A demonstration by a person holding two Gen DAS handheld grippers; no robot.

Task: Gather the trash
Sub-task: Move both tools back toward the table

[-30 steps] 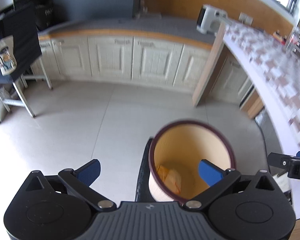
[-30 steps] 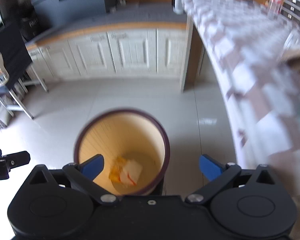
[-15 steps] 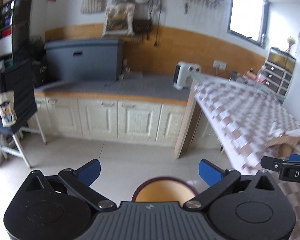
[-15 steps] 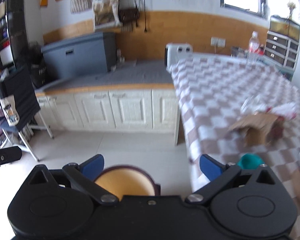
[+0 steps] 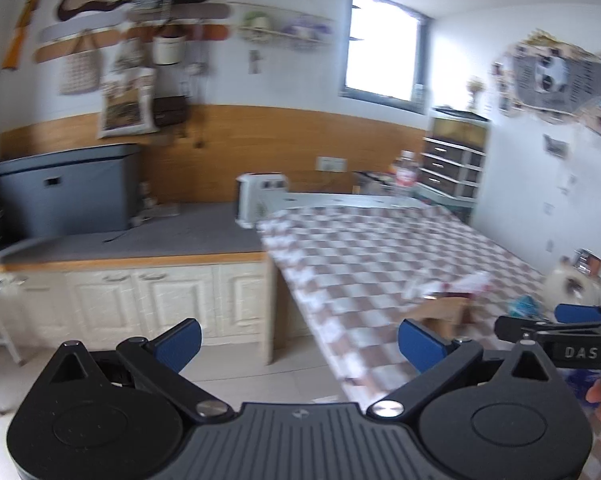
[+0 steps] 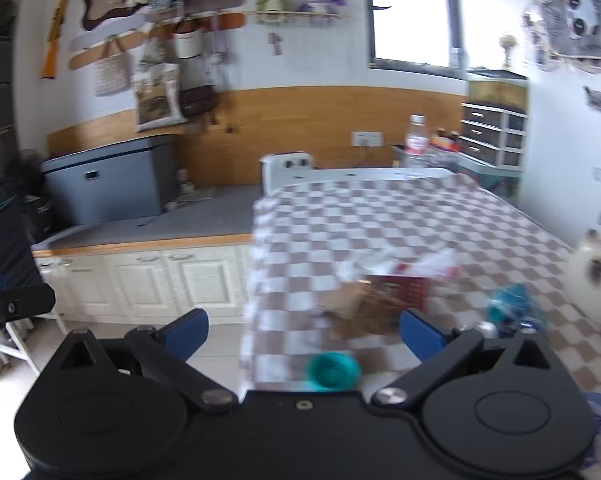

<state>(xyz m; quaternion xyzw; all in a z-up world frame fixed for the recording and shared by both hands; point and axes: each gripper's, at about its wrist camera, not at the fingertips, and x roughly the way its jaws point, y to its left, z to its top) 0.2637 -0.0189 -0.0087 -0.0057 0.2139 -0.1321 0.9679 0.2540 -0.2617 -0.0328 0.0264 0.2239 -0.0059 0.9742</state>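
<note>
Trash, a torn cardboard box [image 6: 364, 304], lies on the checkered table [image 6: 400, 216]; both claws gape wide, empty.

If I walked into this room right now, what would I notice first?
Probably the big table with the brown-and-white checked cloth that fills the right side of the room. A torn cardboard box sits near its close end, with a teal cup at the edge in front of it. Both grippers, left and right, are open and empty, pointing at the table.
</note>
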